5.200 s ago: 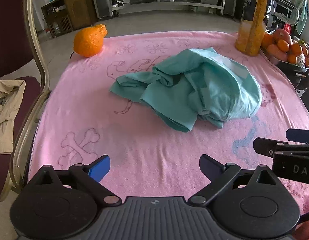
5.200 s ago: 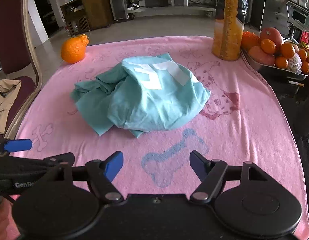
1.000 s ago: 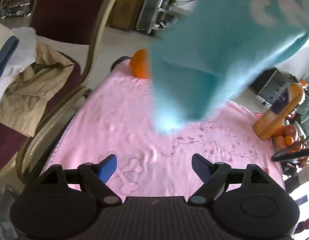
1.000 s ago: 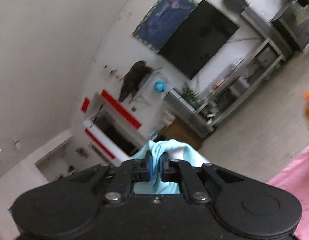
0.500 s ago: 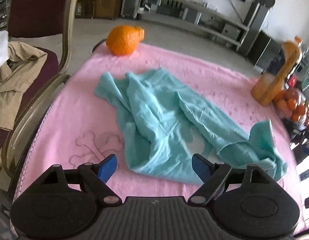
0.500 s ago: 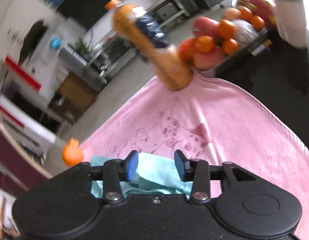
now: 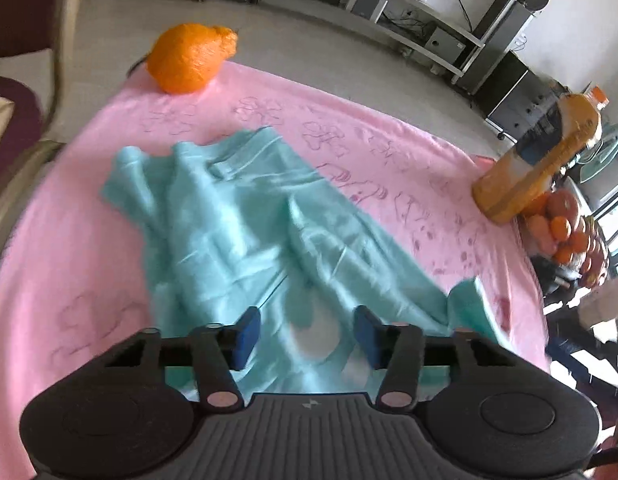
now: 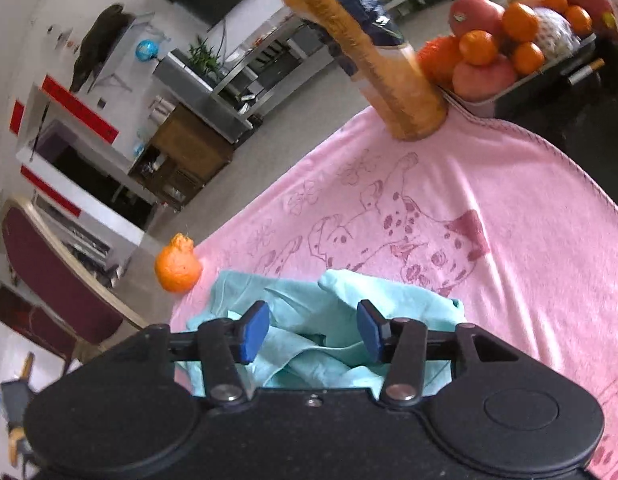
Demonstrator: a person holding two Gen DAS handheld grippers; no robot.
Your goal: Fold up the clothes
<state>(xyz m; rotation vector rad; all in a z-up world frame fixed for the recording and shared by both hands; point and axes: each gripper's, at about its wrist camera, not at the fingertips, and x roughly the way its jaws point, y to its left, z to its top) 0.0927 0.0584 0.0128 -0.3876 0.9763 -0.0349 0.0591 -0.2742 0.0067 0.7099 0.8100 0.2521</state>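
A teal garment [image 7: 245, 236] lies spread and wrinkled on the pink blanket [image 7: 61, 248], running from the far left toward the near right. My left gripper [image 7: 307, 338] is open just above the garment's near edge, with cloth between and under its fingers. My right gripper [image 8: 311, 332] is open over a bunched end of the same garment [image 8: 341, 300], holding nothing.
A large orange fruit [image 7: 189, 58] sits at the blanket's far left corner. An orange juice bottle [image 7: 537, 164] stands at the far right beside a tray of fruit [image 8: 505, 40]. A maroon chair [image 8: 49, 268] stands off the left side.
The right gripper dropped the garment, which fell from the air and now lies spread on the blanket. Both grippers moved closer over the cloth; the right jaws opened wider.
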